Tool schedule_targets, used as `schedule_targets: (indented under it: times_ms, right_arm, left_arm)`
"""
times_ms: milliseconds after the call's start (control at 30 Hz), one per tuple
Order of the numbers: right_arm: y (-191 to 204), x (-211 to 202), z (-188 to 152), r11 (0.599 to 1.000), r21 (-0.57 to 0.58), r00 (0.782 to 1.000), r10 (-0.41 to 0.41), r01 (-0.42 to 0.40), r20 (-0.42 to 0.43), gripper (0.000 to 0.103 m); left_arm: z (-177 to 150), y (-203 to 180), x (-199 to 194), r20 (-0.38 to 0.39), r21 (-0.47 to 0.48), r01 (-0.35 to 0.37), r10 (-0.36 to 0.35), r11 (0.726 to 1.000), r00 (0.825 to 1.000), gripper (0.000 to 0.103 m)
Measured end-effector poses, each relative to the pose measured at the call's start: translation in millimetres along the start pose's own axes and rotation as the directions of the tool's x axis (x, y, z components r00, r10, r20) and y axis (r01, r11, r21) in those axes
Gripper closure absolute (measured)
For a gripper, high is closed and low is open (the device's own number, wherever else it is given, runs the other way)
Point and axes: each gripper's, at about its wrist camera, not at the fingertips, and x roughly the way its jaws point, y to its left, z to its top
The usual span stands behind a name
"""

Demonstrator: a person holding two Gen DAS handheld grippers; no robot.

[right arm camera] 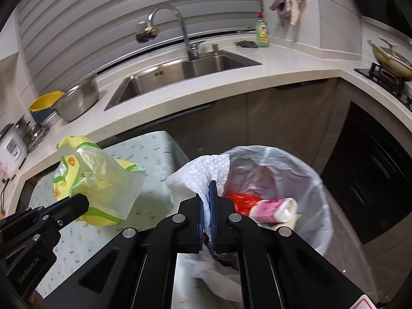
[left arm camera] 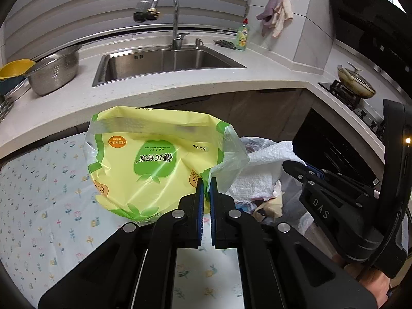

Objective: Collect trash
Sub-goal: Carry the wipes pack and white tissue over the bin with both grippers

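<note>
The left gripper [left arm camera: 206, 180] pinches one yellow-green plastic bag [left arm camera: 154, 164], held up above the flowered tablecloth [left arm camera: 38, 193]. Just beside it, the right gripper [right arm camera: 206, 188] is pressed on one white paper towel [right arm camera: 198, 177] over the trash bin [right arm camera: 309, 180]. Inside the bin lie one red wrapper [right arm camera: 240, 200] and one pink packet [right arm camera: 273, 207]. Farther away stand one sink [left arm camera: 167, 61], one faucet [left arm camera: 170, 7] and one steel colander [left arm camera: 56, 72].
</note>
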Motion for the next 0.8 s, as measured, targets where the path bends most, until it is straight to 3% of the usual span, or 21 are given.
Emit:
schedule_targets:
  times_ms: [233, 500, 733, 800]
  right_arm:
    - [-55.4, -19.4, -1.1, 0.997, 0.058, 0.998, -0.06, 0.059, 0.021, 0.099]
    - [-86.6, -24.0, -4.7, 0.991, 0.096, 0.995, -0.098, 0.095, 0.024, 0.099]
    - [-93.8, -18.2, -6.0, 0.99, 0.1, 0.994, -0.104, 0.102, 0.016, 0.099]
    - [-91.6, -15.3, -6.2, 0.991, 0.095, 0.995, -0.098, 0.097, 0.012, 0.099]
  left_arm:
    - [-5.9, -53.5, 18.3, -0.038, 0.057, 0.071, -0.069, 0.996, 0.997, 0.099]
    - [-13.0, -88.3, 46.2, -0.114, 0.073, 0.158, -0.149, 0.985, 0.982, 0.098]
    - [-18.4, -99.2, 62.9, -0.132, 0.088, 0.154, -0.142, 0.984, 0.981, 0.093]
    - [-20.0, -98.4, 63.5, -0.121, 0.092, 0.138, -0.127, 0.986, 0.985, 0.084]
